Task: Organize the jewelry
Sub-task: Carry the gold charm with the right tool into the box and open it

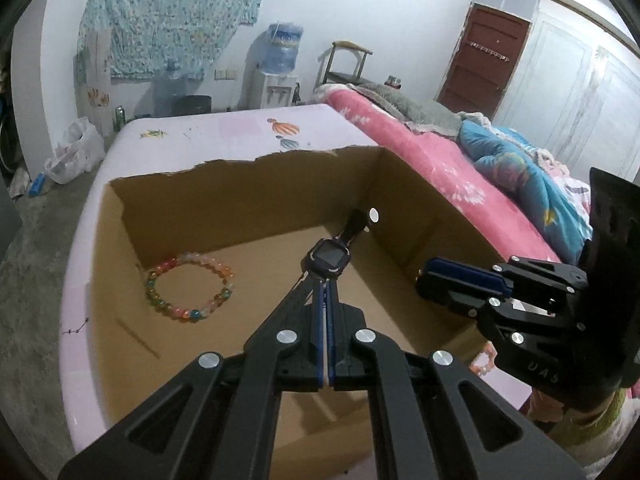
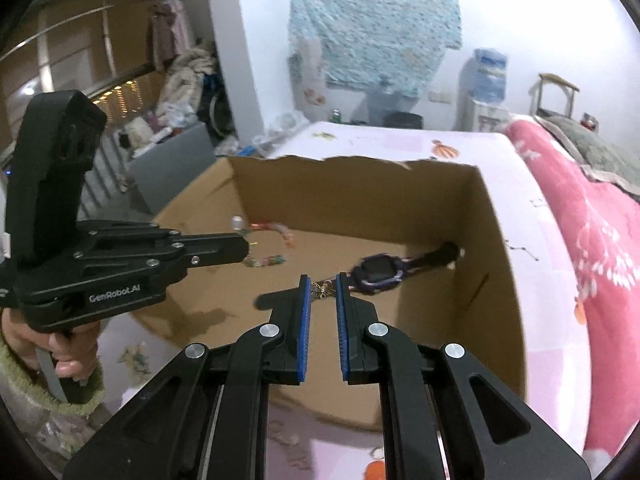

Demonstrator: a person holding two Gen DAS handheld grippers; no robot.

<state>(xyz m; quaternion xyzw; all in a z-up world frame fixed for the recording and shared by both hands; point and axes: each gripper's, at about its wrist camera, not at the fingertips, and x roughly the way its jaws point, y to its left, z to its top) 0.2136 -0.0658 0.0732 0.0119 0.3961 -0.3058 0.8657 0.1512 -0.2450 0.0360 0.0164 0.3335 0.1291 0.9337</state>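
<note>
Left gripper (image 1: 326, 280): jaws pressed fully together, gripping nothing, hanging above the brown cardboard box (image 1: 248, 208).
Right gripper (image 2: 322, 286): pads nearly closed, pinching a small gold butterfly-shaped trinket (image 2: 322, 290) at the tips, probably carrying it over the box to drop it in.
Dark purple smartwatch (image 2: 376, 274): lying on the box floor just beyond the right fingertips.
Multicoloured glass-bead bracelet (image 1: 190, 288): resting on the box floor ahead-left of the left gripper.
Orange bead bracelet (image 1: 482, 362): apparently waiting outside the box, under the right gripper.

water dispenser (image 1: 278, 80), brown door (image 1: 482, 66), pink bedspread (image 1: 416, 148), patterned wall cloth (image 2: 374, 24)
</note>
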